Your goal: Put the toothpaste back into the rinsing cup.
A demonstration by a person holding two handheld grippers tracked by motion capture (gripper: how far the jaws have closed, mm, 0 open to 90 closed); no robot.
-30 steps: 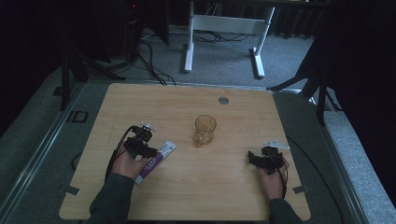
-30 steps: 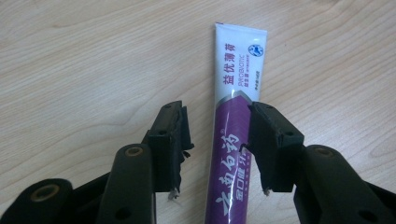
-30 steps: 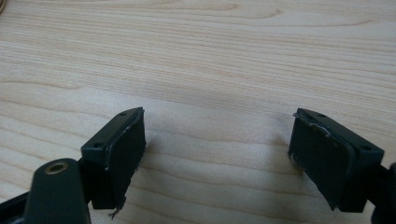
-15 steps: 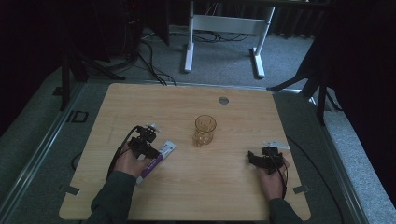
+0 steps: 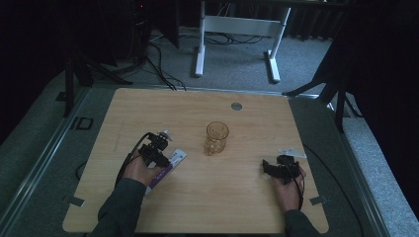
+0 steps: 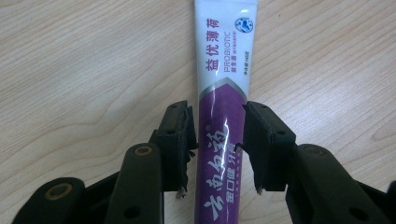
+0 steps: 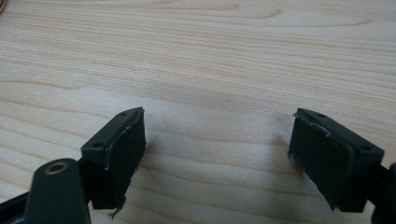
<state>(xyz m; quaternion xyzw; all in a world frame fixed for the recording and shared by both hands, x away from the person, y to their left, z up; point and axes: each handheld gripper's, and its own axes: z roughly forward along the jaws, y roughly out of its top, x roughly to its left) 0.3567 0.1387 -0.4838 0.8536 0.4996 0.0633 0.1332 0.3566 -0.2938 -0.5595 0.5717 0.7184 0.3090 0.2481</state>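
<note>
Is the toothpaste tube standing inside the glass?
No, the tube lies flat on the table, off to the side of the glass, with the left claw around it.

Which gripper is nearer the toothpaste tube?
Left. The left gripper straddles the toothpaste tube, jaws just closing on its sides. The right gripper sits open on the far side of the table, past the glass.

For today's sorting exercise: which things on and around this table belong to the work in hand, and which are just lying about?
In the job:
- toothpaste tube, lying flat between the left gripper's jaws, which have just been closing beside it
- left gripper

Lying about:
- amber glass, upright mid-table
- right gripper, open over bare table
- white stand on the floor beyond the table
</note>
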